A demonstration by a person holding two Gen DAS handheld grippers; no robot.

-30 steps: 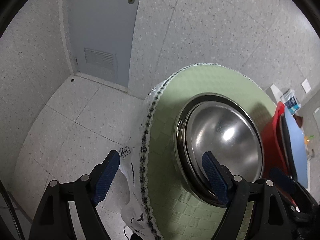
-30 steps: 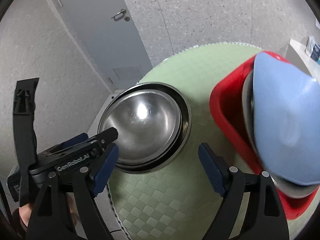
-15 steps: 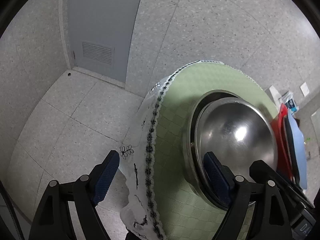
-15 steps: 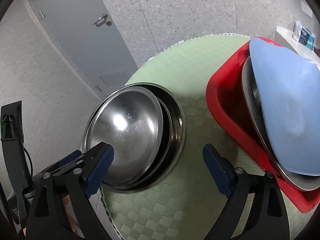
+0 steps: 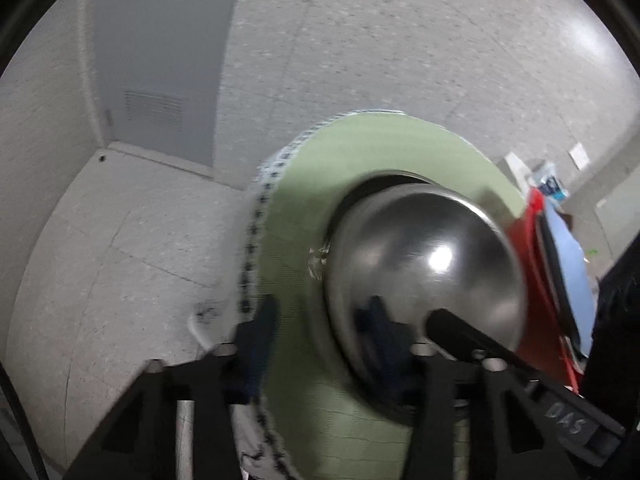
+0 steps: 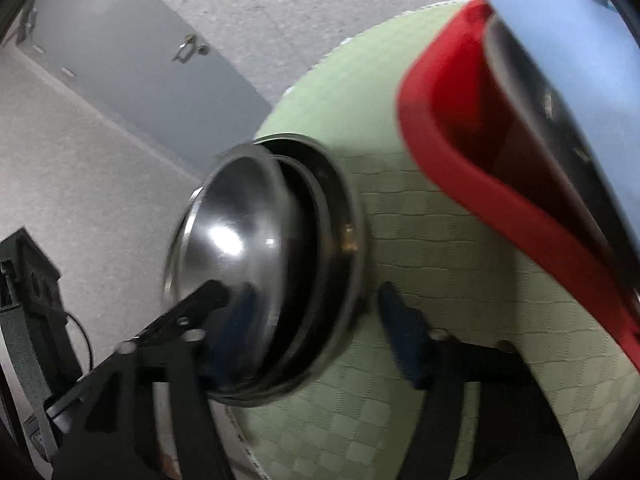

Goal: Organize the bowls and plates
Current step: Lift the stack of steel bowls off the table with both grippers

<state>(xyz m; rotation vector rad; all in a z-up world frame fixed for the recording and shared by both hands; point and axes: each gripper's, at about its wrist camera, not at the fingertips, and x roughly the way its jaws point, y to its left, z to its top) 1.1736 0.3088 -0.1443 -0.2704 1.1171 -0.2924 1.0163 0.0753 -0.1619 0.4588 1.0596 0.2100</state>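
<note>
A stack of steel bowls [image 5: 424,264] sits near the left edge of a round green table [image 5: 360,152]. The top bowl [image 6: 236,248] is tilted up out of the lower ones [image 6: 332,248]. My left gripper [image 5: 320,336] is open, its fingers straddling the near rim of the top bowl. My right gripper [image 6: 308,320] is open too, its fingers either side of the stack's near rim. A red tub [image 6: 500,208] on the right holds a steel plate [image 6: 532,80] and a blue plate [image 6: 572,28]. Both views are blurred by motion.
The table's lace-trimmed cloth edge [image 5: 250,240] hangs close to the left of the bowls, with tiled floor [image 5: 120,248] below. A grey door [image 5: 160,60] stands in the far wall. The red tub also shows in the left wrist view [image 5: 536,248].
Both grippers moved in close to the bowl stack. Their jaws narrowed but stay open. The top bowl tilted further up out of the stack.
</note>
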